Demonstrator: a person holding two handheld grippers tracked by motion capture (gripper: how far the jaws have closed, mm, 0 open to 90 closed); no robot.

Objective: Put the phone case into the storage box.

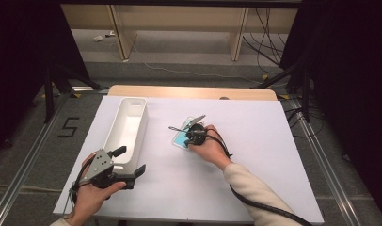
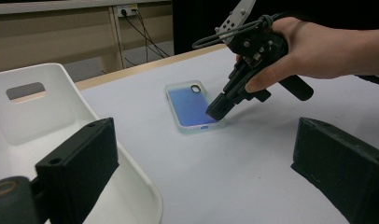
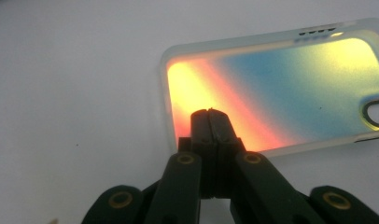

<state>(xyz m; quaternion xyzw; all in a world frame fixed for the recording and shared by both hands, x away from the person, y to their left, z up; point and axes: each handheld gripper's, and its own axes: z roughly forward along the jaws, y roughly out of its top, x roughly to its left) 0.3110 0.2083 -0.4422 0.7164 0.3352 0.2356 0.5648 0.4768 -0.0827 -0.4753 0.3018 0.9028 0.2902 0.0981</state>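
Note:
A translucent phone case (image 1: 181,140) with a blue-tinted inside lies flat on the white table cover. It appears as the case (image 2: 190,105) in the left gripper view and glows rainbow-coloured as the case (image 3: 290,79) in the right gripper view. My right gripper (image 1: 188,139) points down at its near end, jaws shut together, tips (image 3: 210,113) resting on or just above the case's inner face. From the left gripper view the right gripper (image 2: 215,111) touches the case's corner. My left gripper (image 1: 130,161) is open beside the white bin, with nothing between its jaws (image 2: 208,172).
A long white plastic bin (image 1: 132,100) stands left of the case, its rim (image 2: 131,172) close to my left jaw. The white cover (image 1: 255,141) spans the table, with a wooden edge (image 1: 194,92) at the back. Cables trail from both grippers.

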